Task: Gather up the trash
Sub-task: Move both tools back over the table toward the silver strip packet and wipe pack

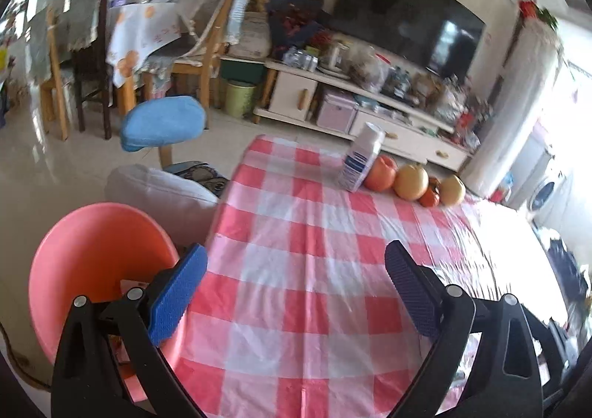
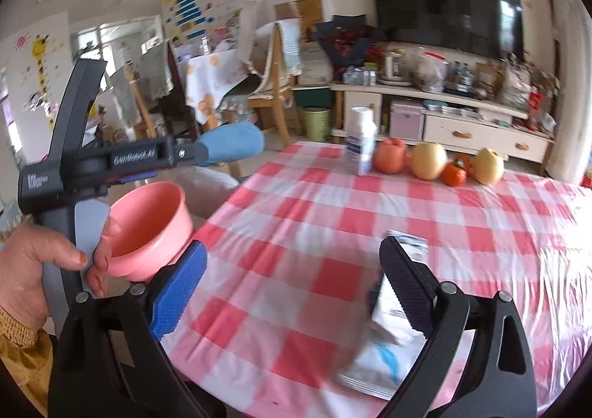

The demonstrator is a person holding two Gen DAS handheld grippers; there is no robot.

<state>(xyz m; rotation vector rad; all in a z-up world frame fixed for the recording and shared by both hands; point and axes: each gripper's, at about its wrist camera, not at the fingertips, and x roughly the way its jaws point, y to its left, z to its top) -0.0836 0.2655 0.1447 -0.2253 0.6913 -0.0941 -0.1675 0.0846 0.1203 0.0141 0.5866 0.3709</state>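
My right claw [image 2: 292,283] is spread, empty; the crumpled white plastic wrapper [image 2: 384,347] lies on the checked bench [image 2: 296,218] under its right finger. Left claw [image 1: 296,288] also spread beside the pink plastic bowl [image 1: 92,258]. Risk: slippery wrapper sliding off the near edge.

Home living room: television [image 2: 447,3], dining chairs [image 1: 207,44].

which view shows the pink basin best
The right wrist view: the whole pink basin shows side-on beside the table's edge. The left wrist view gives only a close look into it, its lower part hidden by the tool's finger.
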